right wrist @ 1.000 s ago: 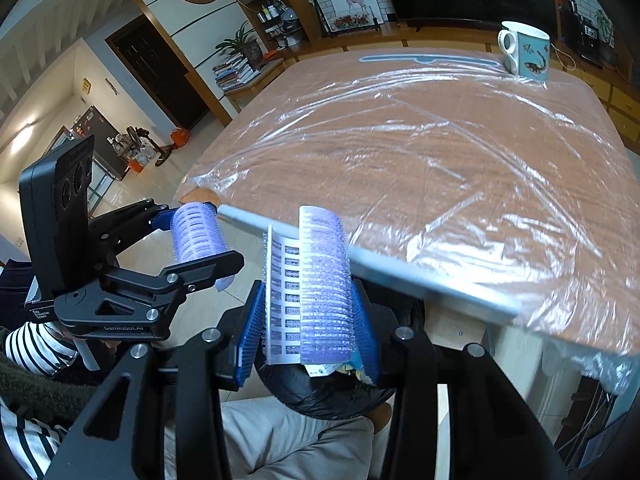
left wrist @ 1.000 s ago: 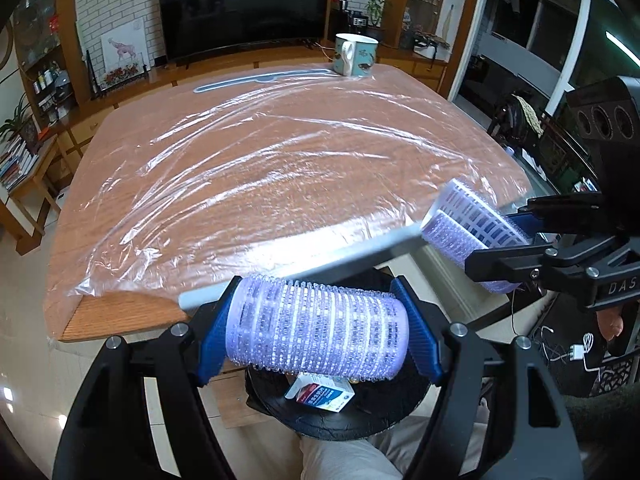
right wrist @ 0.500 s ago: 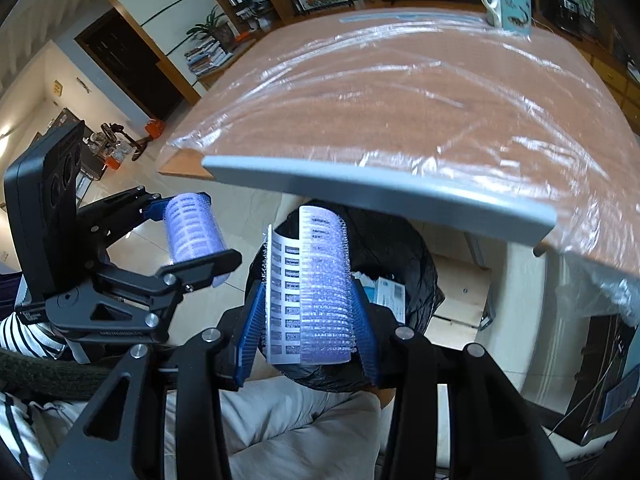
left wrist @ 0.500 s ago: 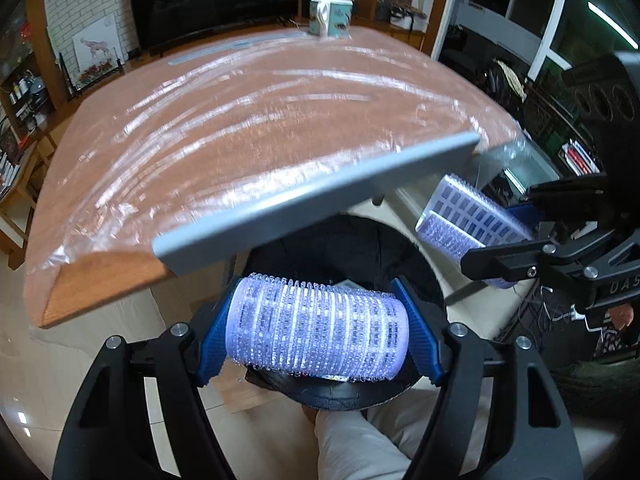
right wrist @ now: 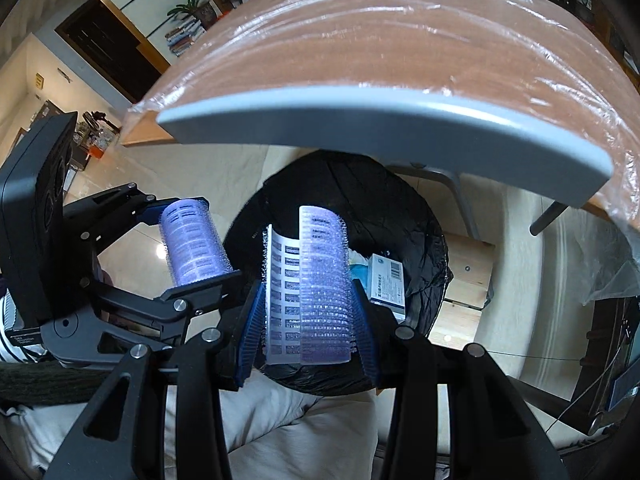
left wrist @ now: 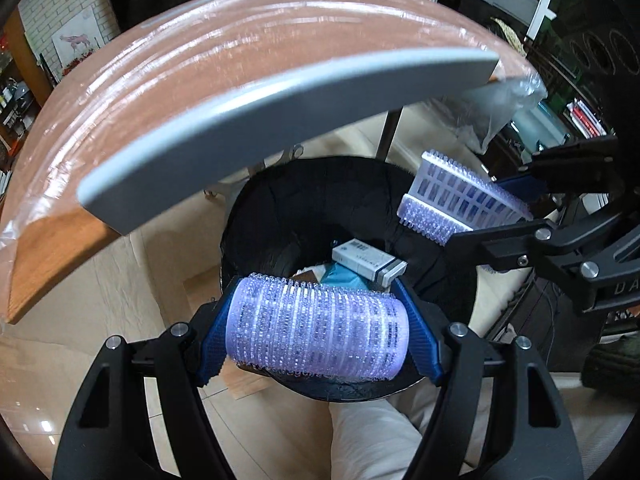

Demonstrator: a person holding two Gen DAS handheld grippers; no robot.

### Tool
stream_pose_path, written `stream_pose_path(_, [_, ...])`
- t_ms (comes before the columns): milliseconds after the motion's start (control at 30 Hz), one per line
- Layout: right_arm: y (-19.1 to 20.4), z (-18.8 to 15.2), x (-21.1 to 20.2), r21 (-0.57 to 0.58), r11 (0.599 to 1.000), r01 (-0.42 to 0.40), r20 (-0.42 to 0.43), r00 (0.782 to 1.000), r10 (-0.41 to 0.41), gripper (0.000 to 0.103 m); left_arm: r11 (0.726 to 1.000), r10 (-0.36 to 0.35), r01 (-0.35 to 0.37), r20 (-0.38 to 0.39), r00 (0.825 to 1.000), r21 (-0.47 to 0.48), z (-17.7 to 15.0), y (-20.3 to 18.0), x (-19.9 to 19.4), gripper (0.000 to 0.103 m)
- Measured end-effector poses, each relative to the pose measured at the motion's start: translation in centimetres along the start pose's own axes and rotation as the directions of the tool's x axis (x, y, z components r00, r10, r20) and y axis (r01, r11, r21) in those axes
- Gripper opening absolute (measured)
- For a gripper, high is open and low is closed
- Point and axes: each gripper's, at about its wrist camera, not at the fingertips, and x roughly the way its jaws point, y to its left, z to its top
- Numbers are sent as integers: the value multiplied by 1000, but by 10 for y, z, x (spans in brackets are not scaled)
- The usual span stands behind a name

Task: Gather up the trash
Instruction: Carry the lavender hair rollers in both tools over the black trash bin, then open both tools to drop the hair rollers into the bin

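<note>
Two purple hair rollers are in hand, one per gripper, both poised over the black-lined trash bin (left wrist: 440, 292).

Left side: the left gripper (left wrist: 320, 332) is clamped on an intact roller (left wrist: 318, 330), gripping it by the two ends, so the roller's long axis runs crosswise between the blue pads (left wrist: 420, 340). In the left wrist view this roller sits over the near rim of the bin, with the bin mouth directly beyond and below it. In the right wrist view the same roller (right wrist: 194, 246) appears to lie just outside the bin's left edge (fisheye distortion makes the exact overlap hard to judge).

Centre: the bin stands on the floor below the grey front edge of the plastic-covered table (left wrist: 240, 80). It already holds a white carton (left wrist: 368, 260) and some teal packaging.

Right side: the right gripper (right wrist: 306, 320) is closed on a split, partly unrolled roller (right wrist: 316, 280), held across its width, so its long axis points forward along the fingers. This roller sits squarely above the bin opening, with the carton (right wrist: 386, 288) just to its right and lower.

Judgement: the deciding relation is vertical, bin below each roller. The right gripper is better centred and could let go directly; the left probably needs a small shift forward and inward first, or its roller may strike the rim.
</note>
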Motion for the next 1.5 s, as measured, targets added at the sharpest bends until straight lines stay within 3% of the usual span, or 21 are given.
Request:
stream_pose_path(467, [-9, -1, 27, -10, 999, 40, -49, 998, -41, 41, 999, 31, -31, -43, 999, 18, 0, -4, 27, 74])
stream_pose_path(567, [-9, 1, 26, -7, 999, 50, -38, 998, -51, 47, 1000, 22, -21, -47, 999, 13, 2, -4, 30, 78])
stream_pose_path(633, [-9, 1, 24, 1, 999, 41, -30, 999, -41, 61, 1000, 23, -23, -46, 999, 9, 3, -2, 32, 86])
stream_pose_path(767, [-10, 1, 23, -2, 999, 41, -28, 999, -41, 61, 1000, 18, -18, -15, 1000, -12, 3, 1, 31, 99])
stream_pose_path(1000, [-14, 0, 21, 17, 999, 39, -21, 999, -38, 68, 998, -54, 55, -35, 998, 25, 1, -6, 39, 101])
stream_pose_path(1100, [-17, -2, 20, 21, 999, 35, -20, 999, -35, 69, 999, -27, 28, -35, 999, 21, 1, -8, 40, 101])
stream_pose_path(1200, [-16, -4, 21, 16, 999, 38, -15, 999, -38, 77, 1000, -8, 8, -36, 999, 7, 1, -8, 40, 101])
stream_pose_path(1300, [-14, -5, 19, -12, 998, 55, 10, 998, -55, 95, 1000, 9, -9, -30, 1000, -7, 1, -6, 40, 101])
stream_pose_path(1500, [-16, -8, 19, -7, 997, 81, 15, 997, -81, 99, 993, -108, 106, -25, 994, -51, -2, 2, 41, 101])
